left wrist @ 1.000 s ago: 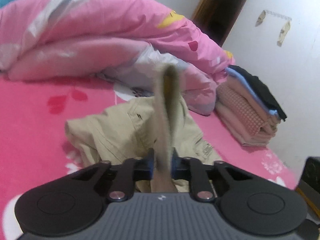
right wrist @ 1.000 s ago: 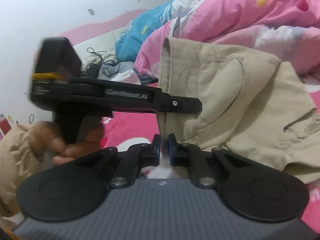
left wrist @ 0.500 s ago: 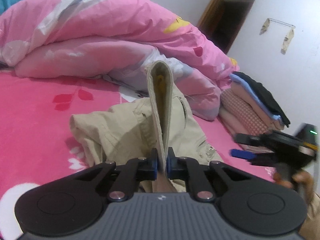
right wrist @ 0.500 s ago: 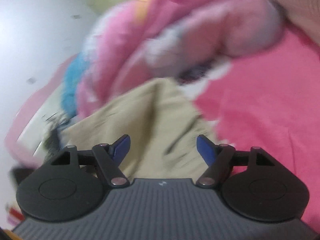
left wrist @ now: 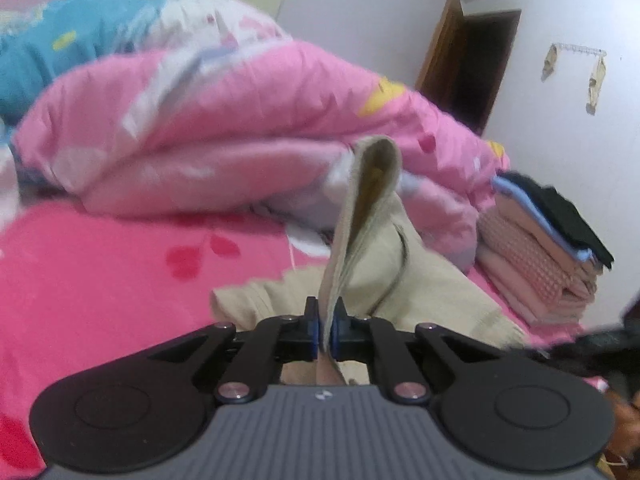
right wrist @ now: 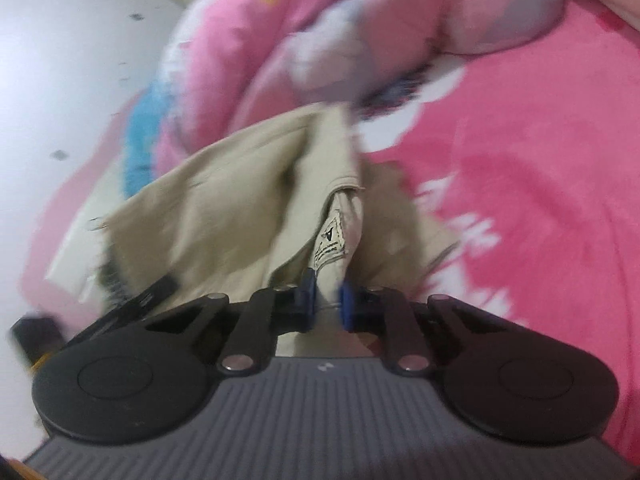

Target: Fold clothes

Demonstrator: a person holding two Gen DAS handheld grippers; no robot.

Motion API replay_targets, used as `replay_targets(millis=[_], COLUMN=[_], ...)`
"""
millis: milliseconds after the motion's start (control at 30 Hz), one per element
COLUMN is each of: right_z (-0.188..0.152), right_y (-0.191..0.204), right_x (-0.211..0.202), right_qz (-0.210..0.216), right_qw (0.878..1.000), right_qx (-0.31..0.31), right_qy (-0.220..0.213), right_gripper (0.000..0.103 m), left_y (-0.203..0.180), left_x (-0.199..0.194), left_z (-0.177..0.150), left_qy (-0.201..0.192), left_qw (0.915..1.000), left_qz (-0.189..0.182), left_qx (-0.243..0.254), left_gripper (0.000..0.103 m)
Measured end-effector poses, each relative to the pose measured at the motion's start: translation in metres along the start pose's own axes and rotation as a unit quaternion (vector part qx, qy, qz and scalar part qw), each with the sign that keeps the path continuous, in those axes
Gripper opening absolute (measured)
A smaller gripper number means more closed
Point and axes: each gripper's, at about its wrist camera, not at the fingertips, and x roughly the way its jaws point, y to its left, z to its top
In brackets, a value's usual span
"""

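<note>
Trousers (left wrist: pixel 420 280), beige and crumpled, lie on the pink bed sheet (left wrist: pixel 100 280) in the left wrist view, toward the bed's right side and in front of the heaped pink quilt (left wrist: pixel 240 120). The left gripper (left wrist: pixel 328 330) is closed on a folded band of the trousers, which stands up between its blue pads and loops over at the top. Beyond, at the right edge of the bed, sits a stack of folded clothes (left wrist: pixel 540 260) with a dark piece on top, just beside the quilt. A dark doorway (left wrist: pixel 484 68) shows in the white wall behind. At the far right edge a dark blurred shape comes into view; what it is cannot be told.

In the right wrist view, much blurred, the right gripper (right wrist: pixel 328 300) pinches a beige fold of the trousers (right wrist: pixel 240 200) between its blue pads, with a small gap left on the right pad's side. A white label (right wrist: pixel 330 240) with dark print hangs just above the pads. The cloth spreads away to the left over the sheet (right wrist: pixel 540 160), with the quilt (right wrist: pixel 320 20) behind it.
</note>
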Motion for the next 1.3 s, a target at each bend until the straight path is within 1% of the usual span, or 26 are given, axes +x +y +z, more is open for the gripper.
replay_targets(millis=[100,167,233,333,467,567,667,733,767,800,833,867,900,933,967,1000,1033,1067,1100,1133,1167,1200,1233,1300], right_z=[-0.014,-0.025,-0.035,-0.045,-0.056,-0.062,-0.068,-0.071,-0.072,-0.074,-0.076,-0.077,-0.079,-0.081,-0.083,-0.084,-0.085,-0.085,-0.085,-0.083,-0.082,-0.08,-0.08,-0.076], right_y=[0.032,0.055,0.078,0.114,0.166,0.205,0.234,0.245,0.248,0.25,0.25,0.247,0.244,0.239,0.234,0.229,0.225,0.222,0.22,0.217,0.212,0.209,0.202,0.185], right_x=[-0.013,-0.012,-0.004,0.023,0.079,0.13,0.183,0.221,0.24,0.259,0.274,0.29,0.304,0.315,0.324,0.325,0.325,0.318,0.307,0.294,0.275,0.256,0.233,0.186], right_qz=[0.04,0.068,0.098,0.143,0.2,0.228,0.236,0.234,0.23,0.226,0.216,0.201,0.187,0.18,0.174,0.175,0.176,0.178,0.178,0.183,0.194,0.201,0.204,0.202], right_qw=[0.999,0.996,0.992,0.982,0.962,0.945,0.932,0.928,0.927,0.926,0.928,0.931,0.934,0.934,0.934,0.932,0.93,0.928,0.928,0.927,0.927,0.929,0.933,0.942], right_qx=[-0.022,-0.037,-0.055,-0.078,-0.103,-0.125,-0.151,-0.154,-0.153,-0.152,-0.152,-0.149,-0.143,-0.13,-0.116,-0.102,-0.092,-0.095,-0.1,-0.106,-0.111,-0.116,-0.121,-0.133], right_qy=[0.019,0.038,0.059,0.095,0.156,0.2,0.229,0.245,0.253,0.26,0.264,0.265,0.269,0.279,0.29,0.301,0.31,0.313,0.312,0.309,0.303,0.29,0.272,0.232], right_gripper=[0.01,0.01,0.009,0.009,0.008,0.007,0.007,0.007,0.007,0.007,0.007,0.012,0.014,0.017,0.023,0.027,0.028,0.033,0.039,0.042,0.045,0.051,0.054,0.058], left_y=[0.011,0.019,0.03,0.052,0.091,0.122,0.156,0.179,0.191,0.201,0.209,0.216,0.22,0.222,0.225,0.227,0.229,0.229,0.225,0.221,0.216,0.207,0.195,0.169], left_x=[-0.016,-0.027,-0.033,-0.04,-0.037,-0.024,0.003,0.026,0.039,0.052,0.063,0.073,0.079,0.083,0.086,0.084,0.08,0.073,0.062,0.051,0.039,0.027,0.015,-0.008], left_z=[0.022,0.036,0.053,0.081,0.118,0.138,0.144,0.142,0.136,0.129,0.12,0.111,0.102,0.092,0.083,0.077,0.073,0.07,0.068,0.066,0.065,0.064,0.062,0.057], left_qy=[-0.025,-0.041,-0.056,-0.074,-0.081,-0.081,-0.06,-0.038,-0.019,-0.001,0.014,0.026,0.032,0.036,0.039,0.043,0.049,0.048,0.039,0.029,0.019,0.008,0.0,-0.015], left_qw=[0.9995,0.9987,0.9971,0.9928,0.9867,0.9815,0.9791,0.9789,0.9801,0.9803,0.979,0.9766,0.9728,0.9687,0.9653,0.964,0.9639,0.965,0.9674,0.9696,0.9726,0.9771,0.982,0.9893], left_qz=[0.016,0.027,0.049,0.089,0.134,0.163,0.185,0.192,0.188,0.189,0.195,0.205,0.219,0.234,0.246,0.251,0.252,0.249,0.243,0.236,0.224,0.203,0.176,0.121], left_qx=[0.004,0.007,0.016,0.032,0.043,0.058,0.059,0.06,0.06,0.058,0.058,0.061,0.067,0.074,0.078,0.077,0.071,0.066,0.062,0.059,0.059,0.063,0.068,0.08], left_gripper=[0.006,0.006,0.006,0.006,0.006,0.006,0.007,0.008,0.009,0.016,0.028,0.039,0.06,0.069,0.069,0.069,0.069,0.069,0.069,0.07,0.071,0.076,0.084,0.093])
